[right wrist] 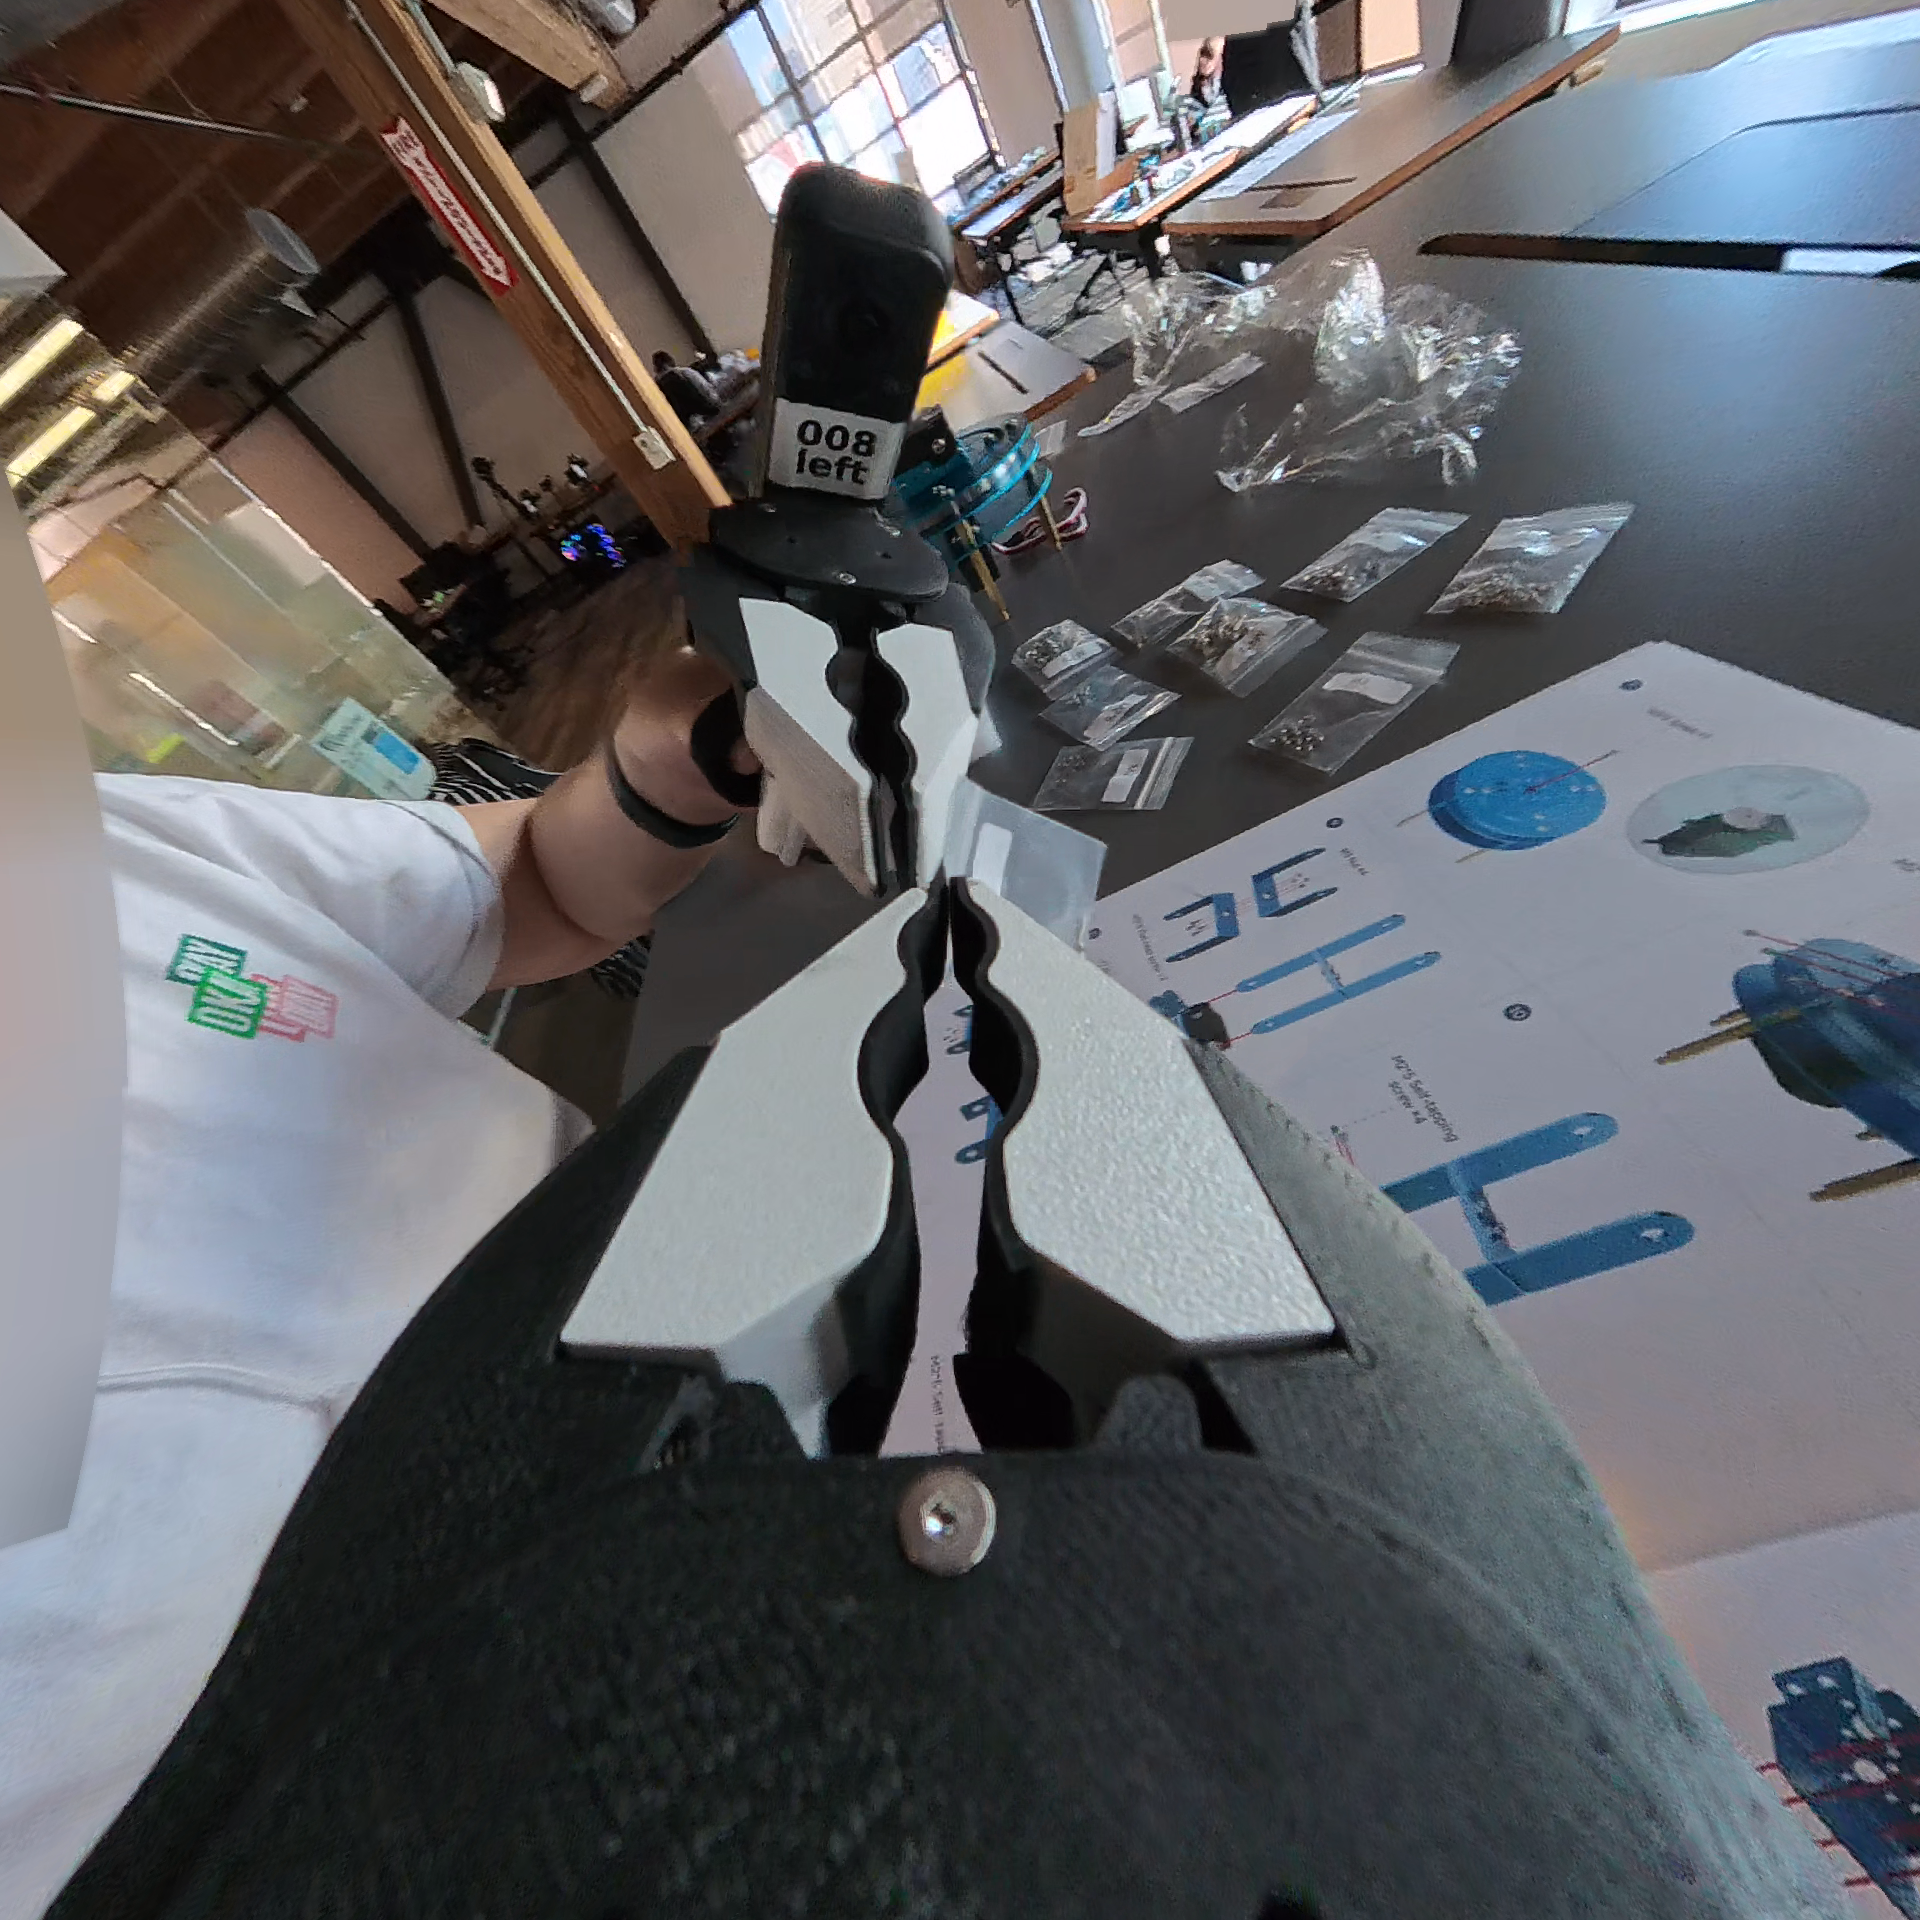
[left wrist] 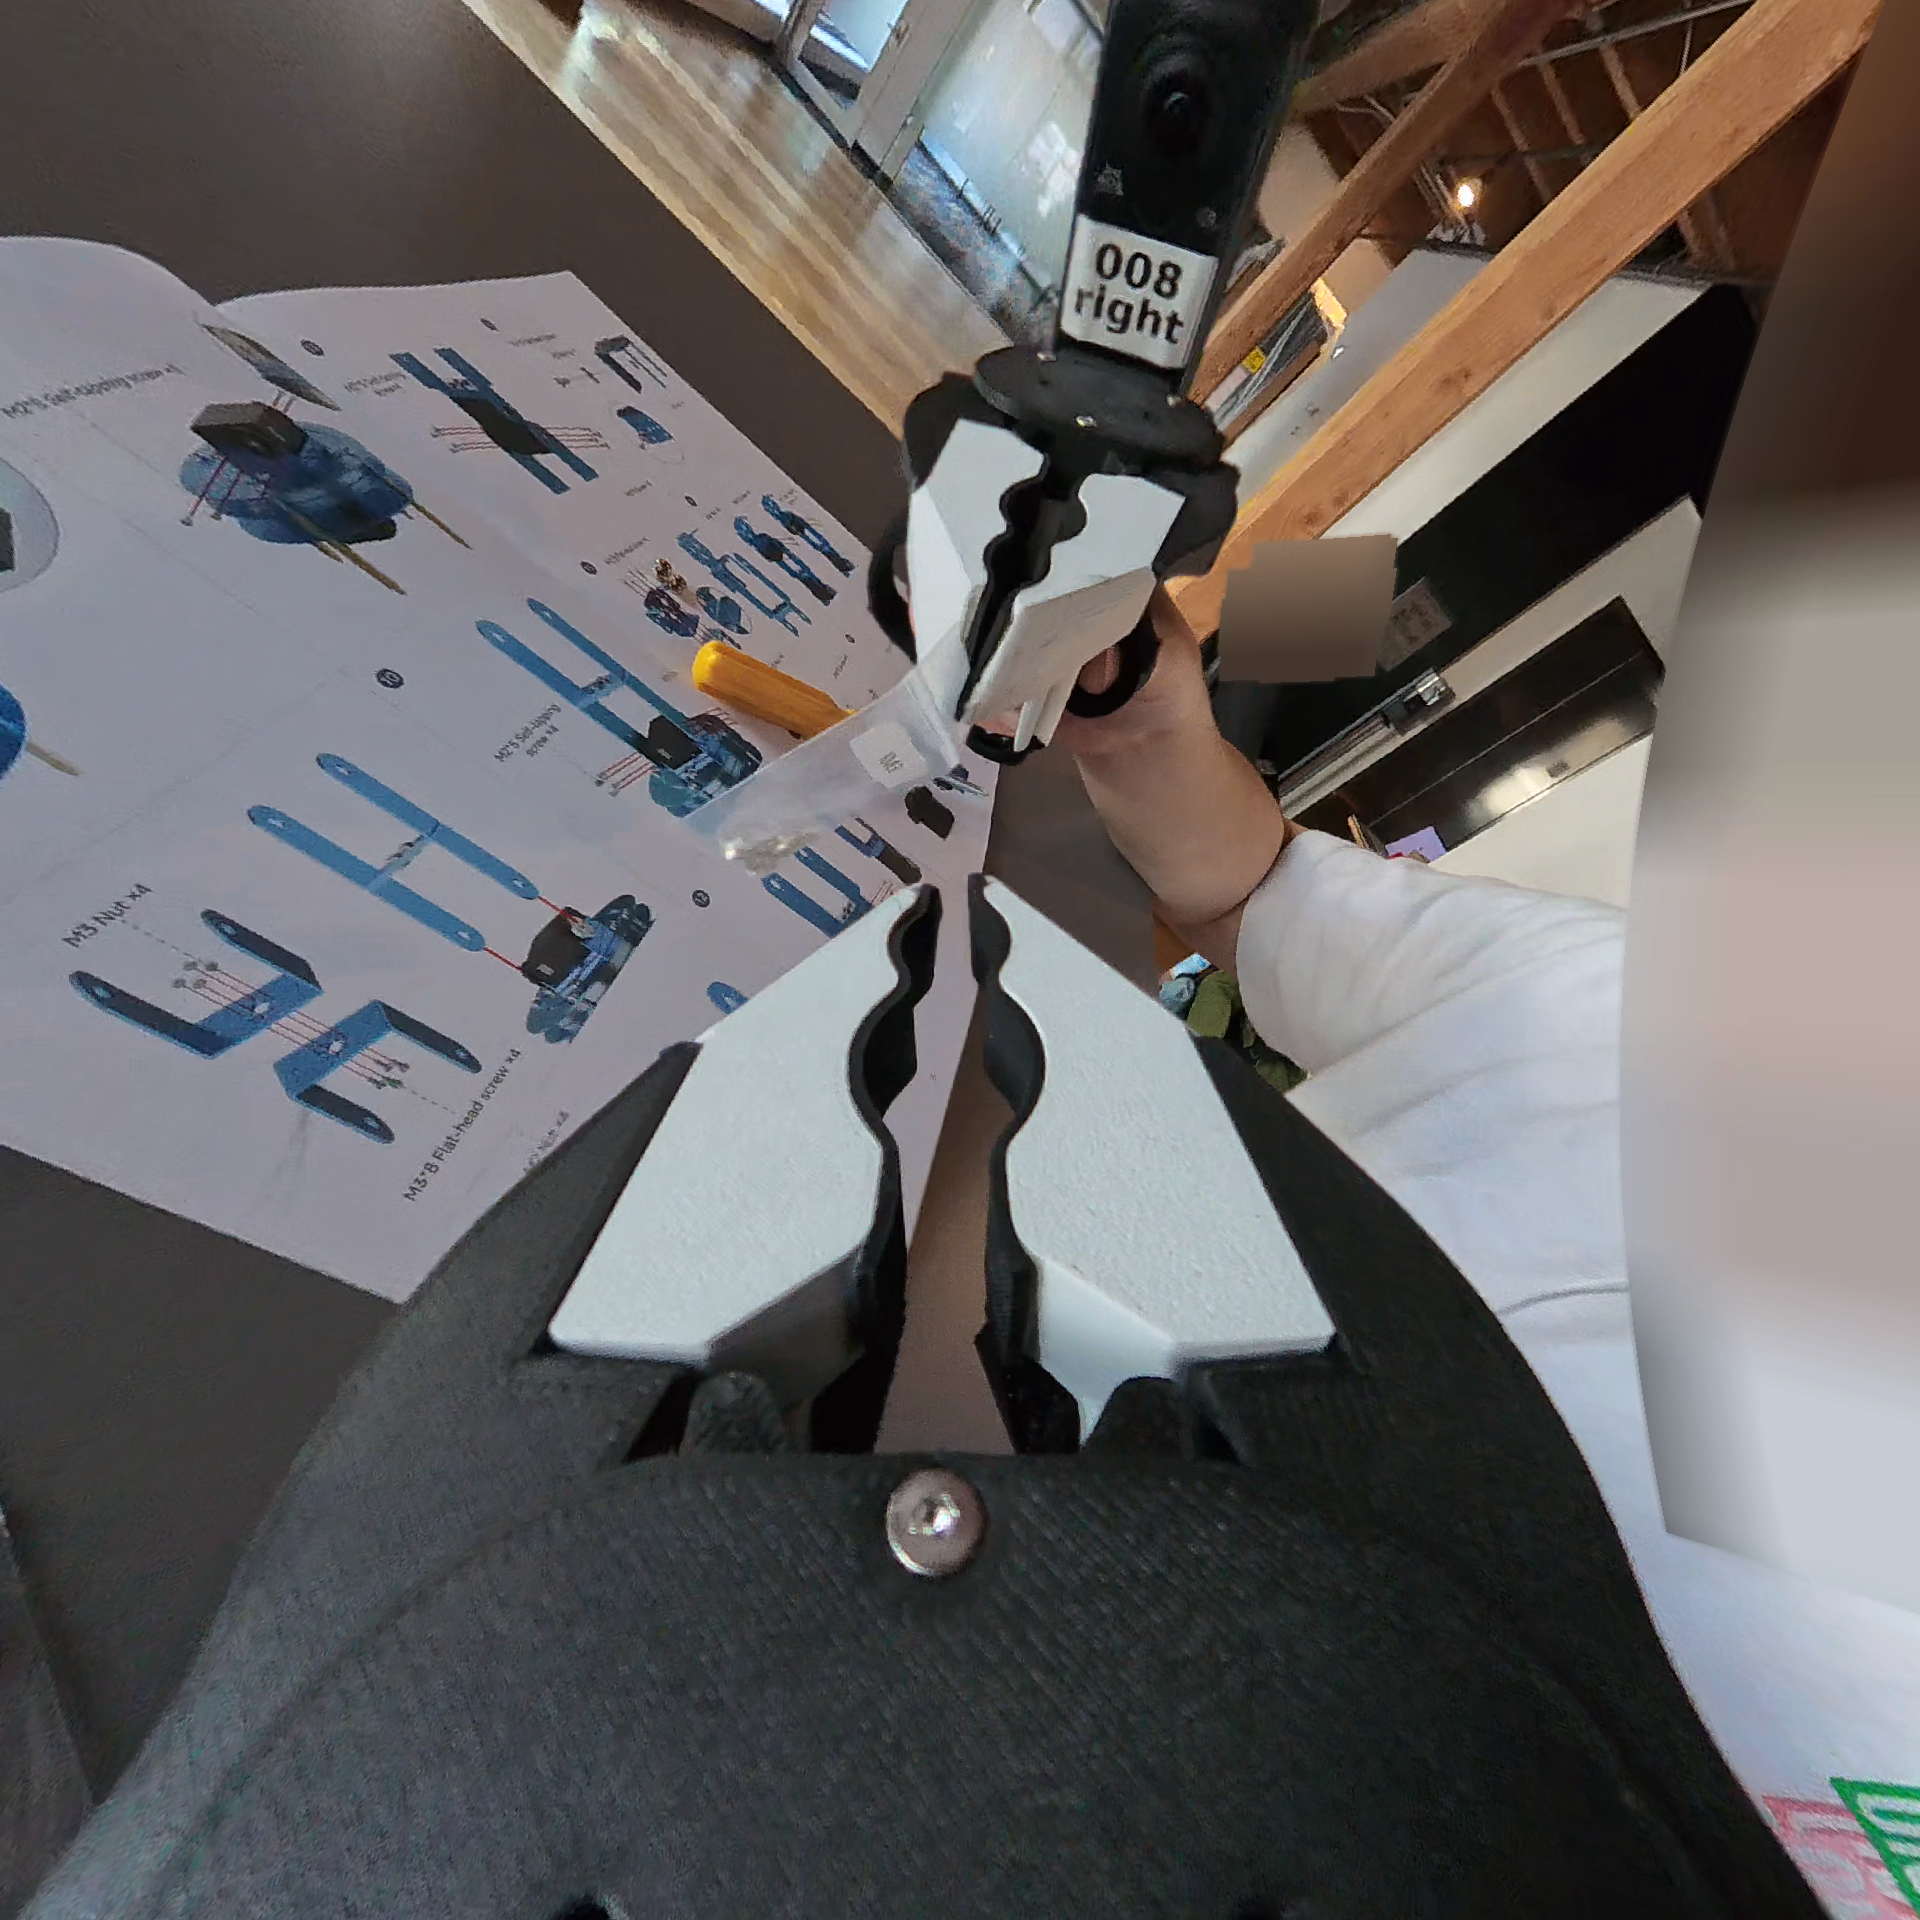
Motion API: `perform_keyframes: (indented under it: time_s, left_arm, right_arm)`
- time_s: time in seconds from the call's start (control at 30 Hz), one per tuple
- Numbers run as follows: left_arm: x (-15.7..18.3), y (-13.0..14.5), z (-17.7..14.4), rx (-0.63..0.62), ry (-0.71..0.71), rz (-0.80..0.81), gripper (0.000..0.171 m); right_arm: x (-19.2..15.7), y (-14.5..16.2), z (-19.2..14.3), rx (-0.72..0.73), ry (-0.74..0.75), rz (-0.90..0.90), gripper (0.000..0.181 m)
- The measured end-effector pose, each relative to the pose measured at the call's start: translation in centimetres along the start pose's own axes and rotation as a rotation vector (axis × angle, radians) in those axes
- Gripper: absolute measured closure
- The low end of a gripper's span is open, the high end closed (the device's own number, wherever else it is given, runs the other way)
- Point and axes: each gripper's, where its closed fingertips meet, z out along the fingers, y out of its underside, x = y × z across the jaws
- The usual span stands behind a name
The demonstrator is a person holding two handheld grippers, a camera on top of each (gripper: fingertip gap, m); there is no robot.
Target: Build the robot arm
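Fingers of the right gripper [right wrist: 948, 896] are pinched together on the top edge of a small clear bag [left wrist: 831, 790]. The bag hangs off the tips in the air, above the instruction sheet [left wrist: 156, 644]. Fingers of the left gripper [left wrist: 954, 896] are nearly closed, with a slim gap at the tips and nothing between them. It sits just below and beside the bag, tips pointing at it, not touching as far as I can tell.

Handling, my read: the bag is very light, thin limp film, likely slippery. Tiny metal parts are pooled in the low corner, so the weight swings there. It has a white label on one face. Best hold is the flat empty film near the top edge or a free corner, not the lumpy end. Not fragile, but it can slide out of a loose pinch.

Counts:
- One bag is held.
- About eight more small flat bags [right wrist: 1351, 701] lie spread on the dark table [right wrist: 1714, 416]; the far ones overlap, so the count is not firm.
- There are two heaps of crumpled clear wrap [right wrist: 1371, 384] farther back.
- One yellow-handled screwdriver [left wrist: 769, 691] lies on the sheet.
- One blue round assembly [right wrist: 971, 478] stands behind the left gripper.
- There is one sheet, open and flat.
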Motion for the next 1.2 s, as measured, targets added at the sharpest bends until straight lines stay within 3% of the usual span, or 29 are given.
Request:
perform_keyframes:
  time_s: [0.17, 0.4, 0.67, 0.93, 1.2]
  left_arm:
    - [0.2, -0.9, 0.2, 0.091, 0.044, -0.056, 0.158]
    - [-0.1, -0.7, 0.1, 0.095, 0.05, -0.137, 0.164]
    - [-1.6, -1.1, 0.3, 0.185, 0.006, -0.162, 0.163]
    - [-3.2, 0.1, 0.7, 0.127, -0.103, -0.163, 0.155]
    - [-3.2, 0.1, 0.8, 0.14, -0.061, -0.211, 0.163]
  right_arm:
    - [0.1, 1.0, 0.9, -0.052, 0.043, -0.043, 0.181]
    - [0.4, 1.0, 1.6, -0.049, 0.092, -0.091, 0.181]
    - [1.0, 1.9, 2.5, -0.093, 0.157, -0.18, 0.181]
    - [1.3, 2.7, 2.9, -0.13, 0.18, -0.211, 0.181]
    - [1.3, 2.9, 3.1, -0.15, 0.229, -0.265, 0.181]
